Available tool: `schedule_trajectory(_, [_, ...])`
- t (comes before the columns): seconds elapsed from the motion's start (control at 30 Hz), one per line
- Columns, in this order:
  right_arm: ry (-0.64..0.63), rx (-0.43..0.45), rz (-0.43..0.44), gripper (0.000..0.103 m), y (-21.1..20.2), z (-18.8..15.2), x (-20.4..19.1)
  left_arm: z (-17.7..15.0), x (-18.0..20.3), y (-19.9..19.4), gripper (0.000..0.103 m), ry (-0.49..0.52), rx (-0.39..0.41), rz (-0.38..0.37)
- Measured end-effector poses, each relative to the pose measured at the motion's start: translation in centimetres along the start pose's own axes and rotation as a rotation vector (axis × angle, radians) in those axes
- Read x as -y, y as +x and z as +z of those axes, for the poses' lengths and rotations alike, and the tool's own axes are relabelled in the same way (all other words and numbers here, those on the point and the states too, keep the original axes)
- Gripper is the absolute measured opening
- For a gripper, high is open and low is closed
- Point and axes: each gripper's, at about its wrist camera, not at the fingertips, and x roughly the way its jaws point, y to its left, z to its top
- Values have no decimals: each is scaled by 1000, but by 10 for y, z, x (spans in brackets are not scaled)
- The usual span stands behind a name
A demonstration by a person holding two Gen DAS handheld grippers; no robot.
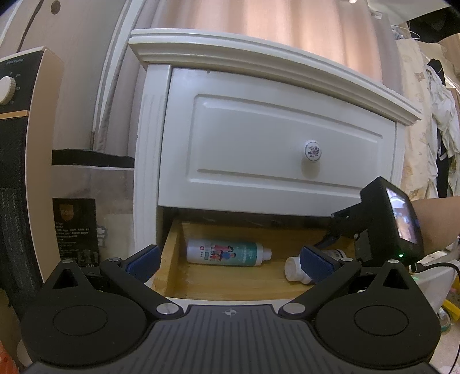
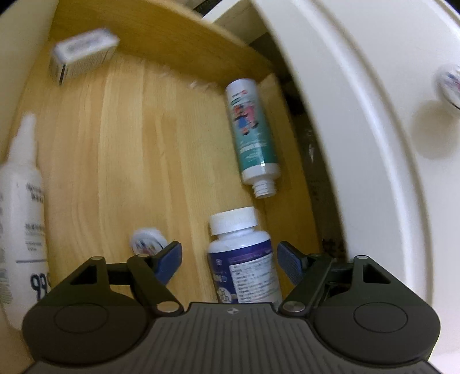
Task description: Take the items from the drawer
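Angling down into the drawer (image 2: 120,149), right tongs (image 2: 230,261) straddle the pill bottle (image 2: 244,264) — pads apart, left tongs (image 1: 230,261) spread wide.

home bedroom | white nightstand (image 1: 258,138) | curtain (image 1: 258,26) | hanging clothes (image 1: 442,115)

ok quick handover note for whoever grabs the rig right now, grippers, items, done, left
Left gripper: open, empty, held in front of the open lower drawer.
Right gripper: down inside the drawer, jaws open on either side of the pill bottle, pads not yet pressing it.
Items, all in the drawer: pill bottle lying flat; teal bottle lying capless by the back wall; a small white box in a far corner; a tall white bottle at the side.
Done: drawer pulled open. No item is seen out yet.
Left: close on the pill bottle, lift it out, then the rest.
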Motion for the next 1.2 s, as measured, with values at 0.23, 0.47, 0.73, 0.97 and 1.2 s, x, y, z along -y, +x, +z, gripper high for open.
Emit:
schedule_trajectory(0.23, [-51, -14, -17, 73, 3, 4, -7, -1, -3, -1, 103, -4, 4, 2])
schedule_trajectory(0.47, [-13, -45, 85, 74, -17, 6, 6, -2, -4, -2, 103, -3, 6, 1])
schedule_trajectory(0.73, [-10, -46, 60, 74, -31, 10, 12, -3, -5, -3, 103, -6, 11, 2])
schedule_trajectory(0.97, [-95, -74, 35, 73, -11, 11, 0, -4, -9, -5, 103, -16, 12, 14])
schedule_trajectory(1.2, [-169, -112, -24, 74, -5, 12, -16, -5, -7, -7, 103, -4, 20, 15])
